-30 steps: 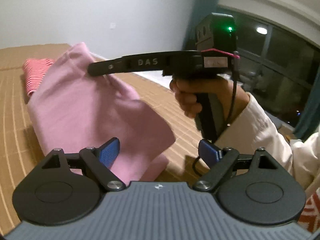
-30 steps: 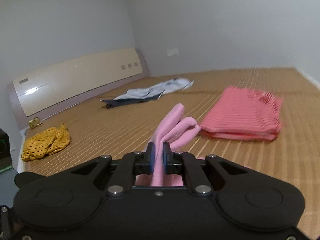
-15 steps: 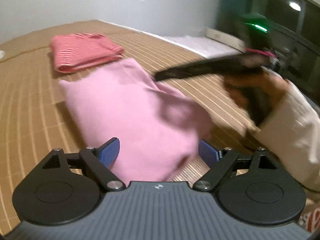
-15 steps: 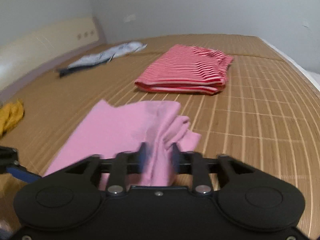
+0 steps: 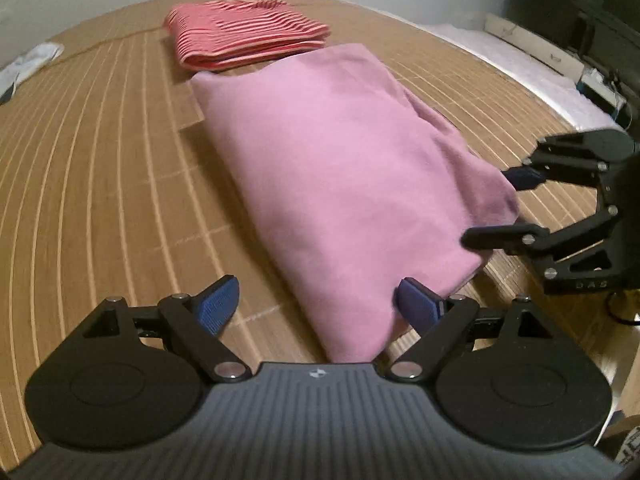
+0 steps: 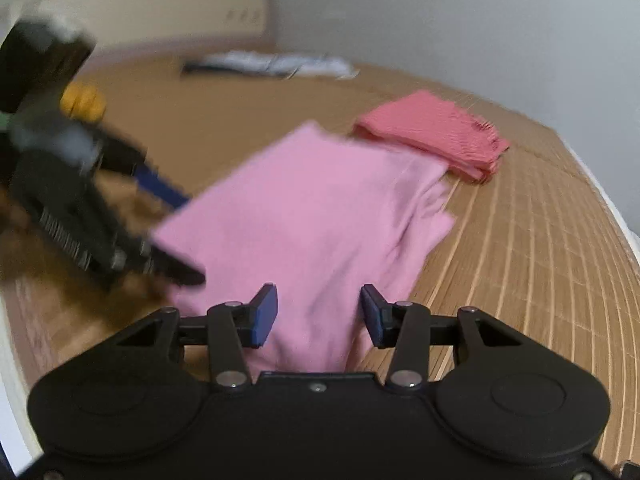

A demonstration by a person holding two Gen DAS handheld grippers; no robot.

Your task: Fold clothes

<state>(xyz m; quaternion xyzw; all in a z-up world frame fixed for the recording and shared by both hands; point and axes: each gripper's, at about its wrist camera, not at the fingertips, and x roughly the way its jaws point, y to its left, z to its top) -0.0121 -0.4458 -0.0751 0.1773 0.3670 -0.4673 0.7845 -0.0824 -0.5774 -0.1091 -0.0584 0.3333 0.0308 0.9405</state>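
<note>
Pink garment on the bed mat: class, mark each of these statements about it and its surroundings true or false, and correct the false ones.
1. The pink garment lies folded on the slatted mat. True.
2. The right gripper is clamped shut on the pink cloth. False: its jaws have just been opening, and the pads stand apart with cloth lying between them.
3. A folded red striped garment lies beyond the pink one. True.
4. The left gripper is shut. False: it stands wide open at the garment's near corner.
5. The red striped garment sits on top of the pink one. False: it rests on the mat beside it.
</note>
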